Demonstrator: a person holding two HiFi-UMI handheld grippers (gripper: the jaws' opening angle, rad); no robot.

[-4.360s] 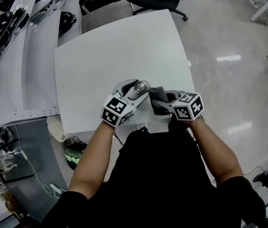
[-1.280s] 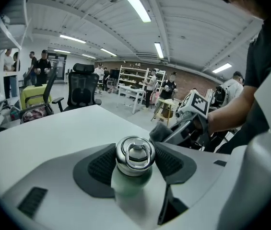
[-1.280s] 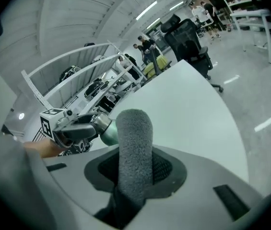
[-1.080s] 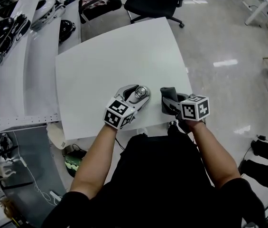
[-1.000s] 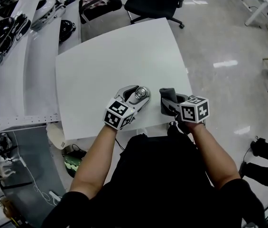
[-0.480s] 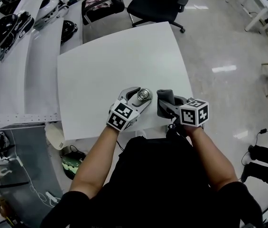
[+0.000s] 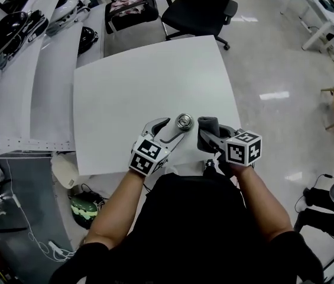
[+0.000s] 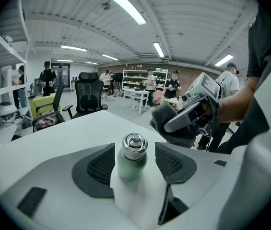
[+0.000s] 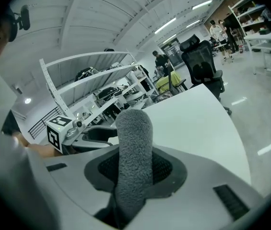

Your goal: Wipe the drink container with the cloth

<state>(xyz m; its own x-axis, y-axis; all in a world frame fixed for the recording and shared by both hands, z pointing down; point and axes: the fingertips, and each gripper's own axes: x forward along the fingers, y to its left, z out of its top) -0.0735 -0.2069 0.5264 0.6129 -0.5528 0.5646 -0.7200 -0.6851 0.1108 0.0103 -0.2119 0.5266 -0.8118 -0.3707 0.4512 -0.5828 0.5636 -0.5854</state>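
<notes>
The drink container (image 7: 184, 121), a pale green bottle with a shiny metal cap, stood upright on the white counter (image 7: 137, 81) near the person's edge of it. The left tool (image 7: 174, 128) had its two jaws spread wide, and the left gripper view showed the bottle standing in the gap between the dark pads, with clear space on both sides, so nothing was held there. The right tool (image 7: 213, 136) was closed tight on the grey cloth (image 7: 207, 126), which was bunched into a thick roll that stuck up past the jaw tips. The cloth sat just beside the bottle on its right but was not touching it. As I judged it, this was a gap in the wiping: the bottle stood free and unsteadied and the cloth was off its surface, though the pictures alone could not say whether more rubbing was owed or the job was nearly finished. If more was owed, the next move would call for the left tool to close on the bottle's body, low enough to leave the cap and shoulder bare. The right tool would then bring the cloth roll against the side and drag it along without tipping the bottle. By count there were one bottle, one cloth, two tools and one counter in use. Nothing else lay on the counter.
</notes>
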